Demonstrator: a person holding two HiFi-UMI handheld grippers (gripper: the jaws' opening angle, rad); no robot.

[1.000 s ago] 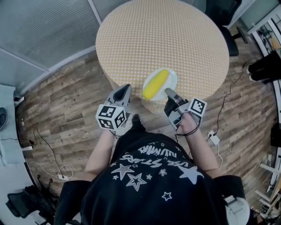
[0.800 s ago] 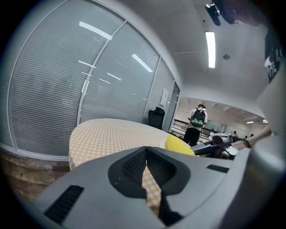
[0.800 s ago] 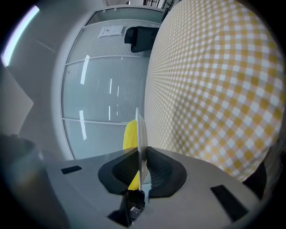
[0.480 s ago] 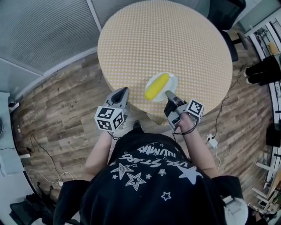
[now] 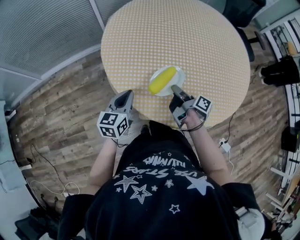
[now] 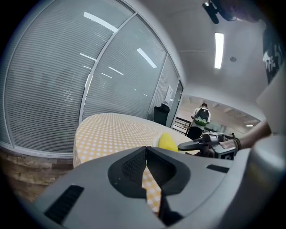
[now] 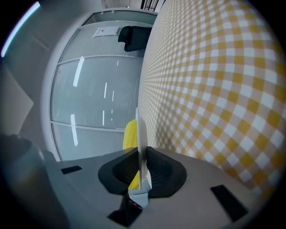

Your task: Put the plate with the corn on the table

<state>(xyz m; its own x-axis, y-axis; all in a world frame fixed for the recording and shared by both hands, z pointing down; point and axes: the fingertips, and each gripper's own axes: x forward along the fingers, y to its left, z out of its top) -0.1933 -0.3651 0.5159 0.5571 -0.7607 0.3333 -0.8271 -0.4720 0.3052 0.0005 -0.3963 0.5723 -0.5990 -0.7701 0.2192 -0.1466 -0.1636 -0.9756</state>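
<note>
A white plate [image 5: 179,74] carrying a yellow corn cob [image 5: 162,79] sits over the near part of the round checked table [image 5: 178,33]. My right gripper [image 5: 175,88] is shut on the plate's near rim. In the right gripper view the plate [image 7: 140,134] runs edge-on between the jaws of the gripper [image 7: 142,152], the corn [image 7: 130,134] on one side and the tablecloth [image 7: 214,89] on the other. Whether the plate touches the cloth I cannot tell. My left gripper [image 5: 125,93] hangs shut and empty at the table's front edge, left of the plate. Its view shows the corn [image 6: 168,142].
Glass partitions with blinds [image 6: 53,76] curve round the left side. A dark office chair [image 5: 243,14] stands beyond the table. Cables [image 5: 47,154] trail over the wooden floor. A person with a backpack [image 6: 202,117] stands far off in the room.
The right gripper has carried the plate and corn from the table's front edge further in over the cloth. The left gripper has kept its place beside it, still shut.
</note>
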